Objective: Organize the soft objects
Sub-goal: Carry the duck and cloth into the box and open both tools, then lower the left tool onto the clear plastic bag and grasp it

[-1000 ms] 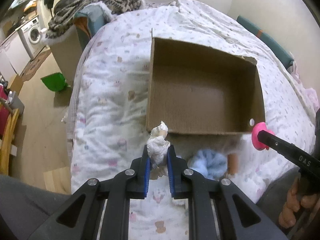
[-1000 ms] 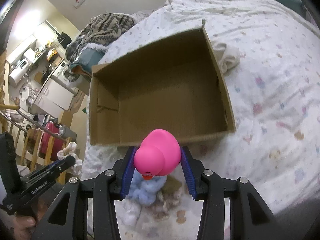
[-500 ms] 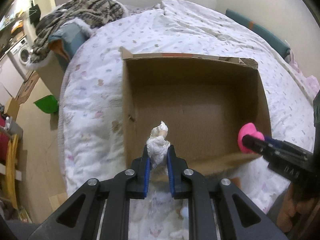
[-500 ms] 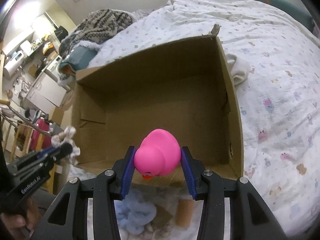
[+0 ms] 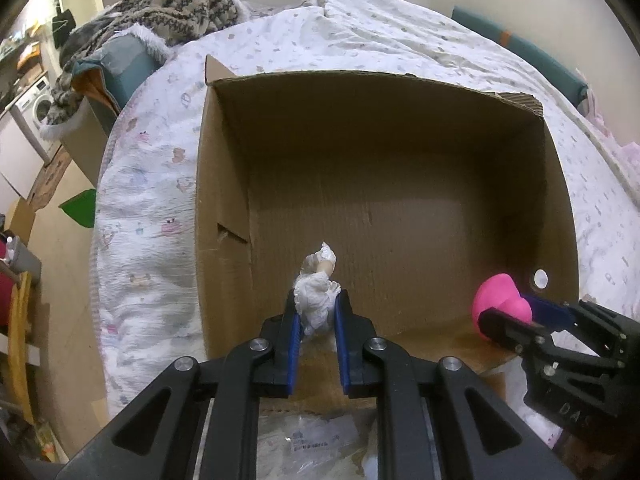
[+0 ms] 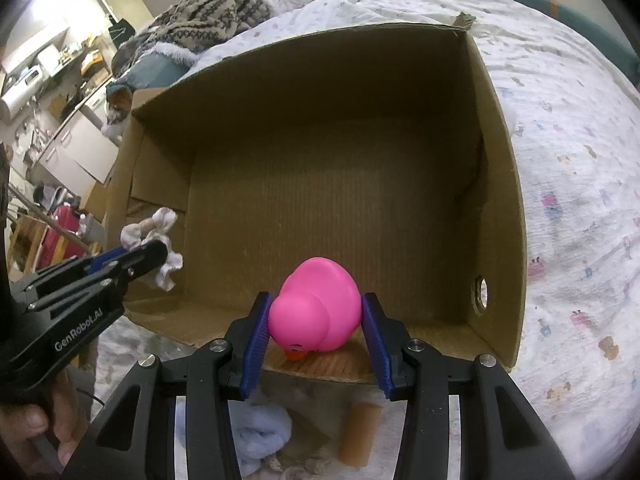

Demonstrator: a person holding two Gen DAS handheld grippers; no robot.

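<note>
An open cardboard box (image 5: 224,208) lies on the bed, also in the right wrist view (image 6: 500,184); its floor is bare. My left gripper (image 5: 316,310) is shut on a small white frilly doll (image 5: 316,296) and holds it just over the box's near left edge; the doll shows in the right wrist view (image 6: 154,236). My right gripper (image 6: 316,316) is shut on a pink rubber duck (image 6: 316,308) above the box's near edge; the duck shows in the left wrist view (image 5: 500,306).
A light blue fluffy cloth (image 6: 260,436) and a tan cylinder (image 6: 358,432) lie on the bed in front of the box. A patterned blanket pile (image 5: 160,8) sits at the bed's far left. The floor drops off to the left.
Both grippers have moved forward from in front of the box to over its near edge, each still holding its object. The box now fills both views.
</note>
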